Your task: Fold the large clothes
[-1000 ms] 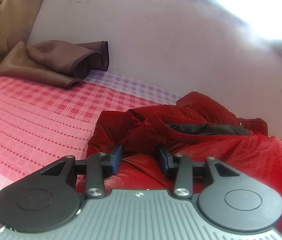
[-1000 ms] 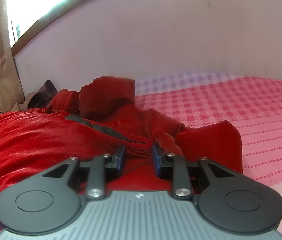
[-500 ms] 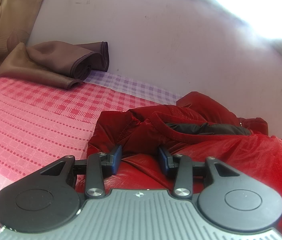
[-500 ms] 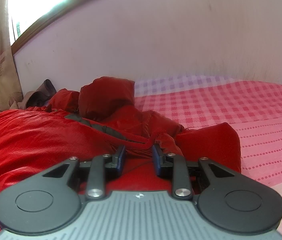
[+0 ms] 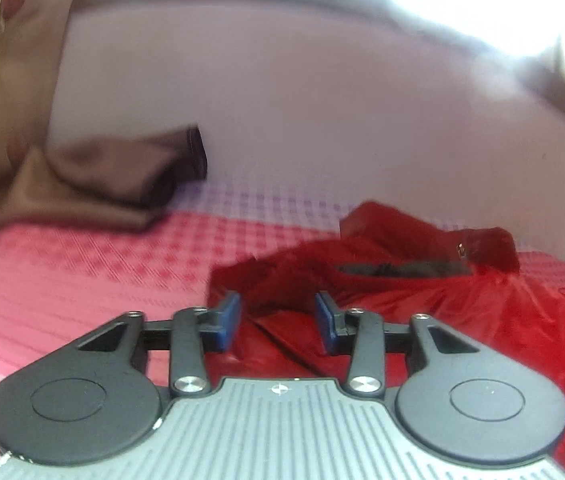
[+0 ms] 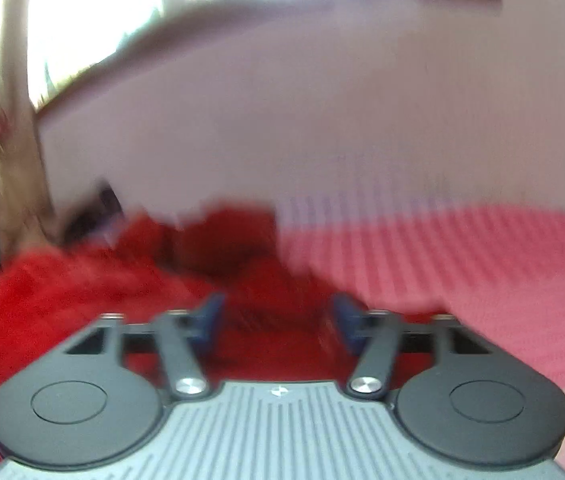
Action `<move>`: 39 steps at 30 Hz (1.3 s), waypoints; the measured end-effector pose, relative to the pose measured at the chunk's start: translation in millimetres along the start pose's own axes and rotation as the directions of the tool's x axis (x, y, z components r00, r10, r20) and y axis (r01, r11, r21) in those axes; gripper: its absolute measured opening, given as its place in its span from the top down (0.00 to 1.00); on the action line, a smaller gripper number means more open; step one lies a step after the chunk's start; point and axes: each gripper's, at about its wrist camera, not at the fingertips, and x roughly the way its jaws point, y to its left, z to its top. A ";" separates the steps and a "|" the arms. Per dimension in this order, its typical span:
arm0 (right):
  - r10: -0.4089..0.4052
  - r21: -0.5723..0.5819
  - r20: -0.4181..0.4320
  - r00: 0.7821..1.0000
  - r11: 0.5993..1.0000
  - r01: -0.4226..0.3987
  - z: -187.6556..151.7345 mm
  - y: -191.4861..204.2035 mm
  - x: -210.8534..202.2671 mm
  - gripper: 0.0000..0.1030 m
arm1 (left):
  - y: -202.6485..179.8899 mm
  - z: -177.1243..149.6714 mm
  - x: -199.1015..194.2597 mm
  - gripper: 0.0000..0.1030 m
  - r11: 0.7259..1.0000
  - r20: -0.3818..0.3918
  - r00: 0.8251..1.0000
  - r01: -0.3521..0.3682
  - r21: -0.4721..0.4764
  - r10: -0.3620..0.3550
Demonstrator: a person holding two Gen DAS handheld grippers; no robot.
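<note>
A red puffy jacket with a dark inner collar lies crumpled on the pink checked bed. My left gripper is open and empty, just above the jacket's left edge. In the blurred right wrist view the jacket fills the left and middle. My right gripper is open wide and empty above the red cloth.
A brown cloth lies bunched at the far left of the bed, against the pale wall. A curtain hangs at the left. A bright window is above the wall. The bed sheet stretches to the right.
Both grippers have lifted up and back from the jacket and opened wider, the right one most. The views tilted upward and are blurred by motion.
</note>
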 end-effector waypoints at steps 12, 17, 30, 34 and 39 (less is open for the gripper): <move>0.330 -0.133 -0.063 0.942 0.932 -0.336 20.6 113.4 -18.7 0.39 | 49.6 18.4 -14.5 0.12 0.998 -0.067 0.996 0.061 0.027 -0.059; 0.262 -0.125 -0.141 0.955 0.952 -0.280 20.1 121.2 4.7 0.39 | 71.8 8.0 6.6 0.27 0.985 -0.156 0.972 0.174 -0.011 -0.174; 0.277 -0.029 -0.230 0.933 0.956 -0.291 10.8 112.1 49.4 0.39 | 105.8 -13.4 66.2 0.05 0.856 -0.253 0.830 0.419 -0.302 -0.496; 0.287 -0.017 -0.239 0.928 0.954 -0.300 6.6 111.5 57.0 0.38 | 89.6 -17.3 65.2 0.39 0.840 -0.269 0.798 0.487 -0.242 -0.540; 0.304 0.006 -0.236 0.923 0.950 -0.311 0.4 107.9 59.8 0.37 | 91.4 -27.2 48.9 0.63 0.814 -0.229 0.790 0.502 -0.293 -0.569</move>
